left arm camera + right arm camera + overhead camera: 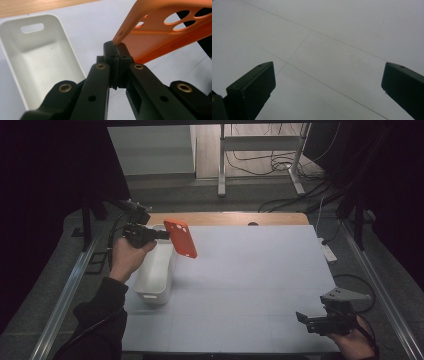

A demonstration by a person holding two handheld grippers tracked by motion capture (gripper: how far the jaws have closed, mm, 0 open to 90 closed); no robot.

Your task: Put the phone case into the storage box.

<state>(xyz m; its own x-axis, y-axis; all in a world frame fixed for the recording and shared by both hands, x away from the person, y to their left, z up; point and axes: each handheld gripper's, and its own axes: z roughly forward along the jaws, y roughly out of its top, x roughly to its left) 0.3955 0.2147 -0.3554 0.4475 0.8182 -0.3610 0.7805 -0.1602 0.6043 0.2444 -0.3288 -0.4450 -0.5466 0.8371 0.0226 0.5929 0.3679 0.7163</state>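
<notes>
At the upper left of the high view we are pinching just one edge of the orange phone case point(181, 238) in the closed left hand-held gripper point(165, 234), above the white bin point(156, 270) on the desk point(260, 285), so it is risking twisting loose and missing the bin, while the right hand-held gripper point(303, 320) is idling wide open and empty at lower right.

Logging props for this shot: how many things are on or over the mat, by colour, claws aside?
Orange: 1, the phone case held by the left claw
White: 1, the bin
Total: 2
</notes>
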